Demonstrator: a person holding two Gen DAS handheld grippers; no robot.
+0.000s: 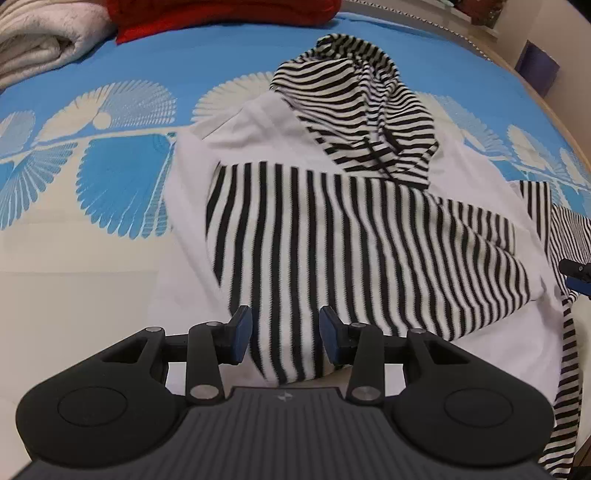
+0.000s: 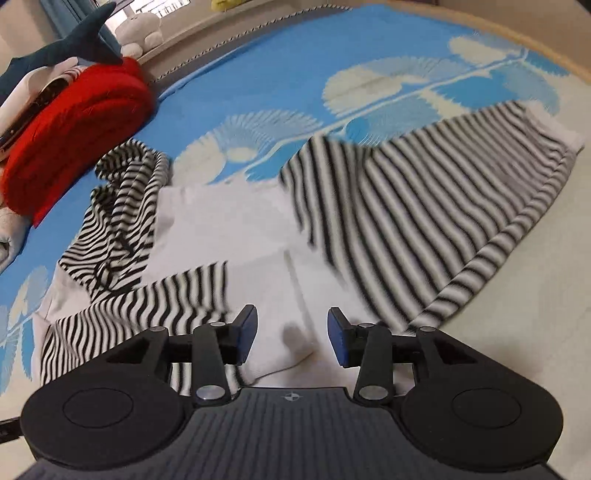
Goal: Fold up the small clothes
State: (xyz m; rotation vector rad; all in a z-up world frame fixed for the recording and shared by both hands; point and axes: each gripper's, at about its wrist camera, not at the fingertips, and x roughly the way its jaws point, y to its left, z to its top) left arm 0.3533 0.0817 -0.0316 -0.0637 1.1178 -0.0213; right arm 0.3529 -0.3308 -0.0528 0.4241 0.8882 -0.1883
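Mid-fold: hoodie point(image 1: 295, 229) has left sleeve point(image 1: 354, 236) across the body; right sleeve point(image 2: 443, 206) is out. Left gripper point(image 1: 285, 338) & right gripper point(image 2: 291, 338) both wide, empty. Next, probably: grab the right sleeve, fold inward.

blurred: black-and-white striped sleeve point(image 2: 424, 221) of the small hooded garment, stripes smeared | cut off: red folded blanket point(image 1: 221, 14) by top edge; blue plush shark point(image 2: 66, 48) by left edge | hidden: sleeve end under right gripper point(image 2: 291, 334)
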